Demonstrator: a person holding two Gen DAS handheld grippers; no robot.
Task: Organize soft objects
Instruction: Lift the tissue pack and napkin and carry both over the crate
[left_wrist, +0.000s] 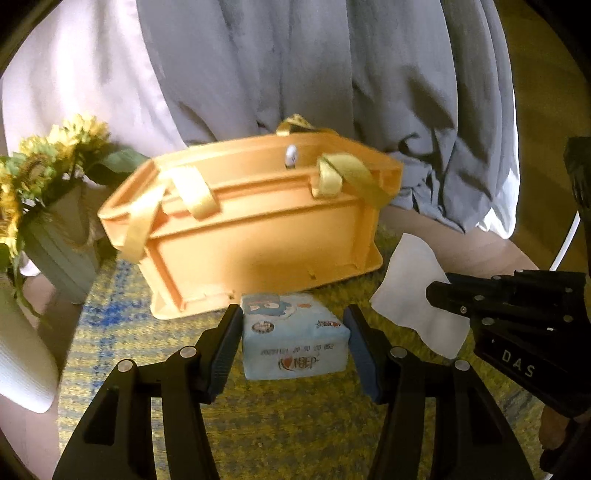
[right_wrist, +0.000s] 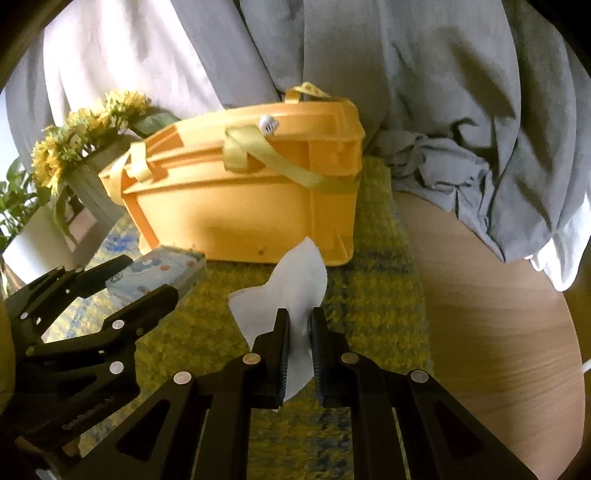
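Item: tissue pack and loose tissue — mid-sorting, beside orange basket (left_wrist: 258, 229).

Left gripper (left_wrist: 291, 339) spread wide, straddling the tissue pack (left_wrist: 295, 343) at lower centre on the yellow mat (left_wrist: 295, 424), ungrasped; closing looked due next. Right gripper (right_wrist: 299, 332) clamped on the white tissue (right_wrist: 295, 288), levelled toward the basket — a lift over its rim likely followed.

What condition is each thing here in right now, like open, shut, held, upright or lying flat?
Left gripper: open, fingers either side of the tissue pack.
Right gripper: shut on the white tissue.
White tissue: pinched, crumpled, lifted off the mat.
Tissue pack: lying flat on the mat, not gripped.
Orange basket: upright, top open, straps hanging down.
Sunflowers: standing in their vase.
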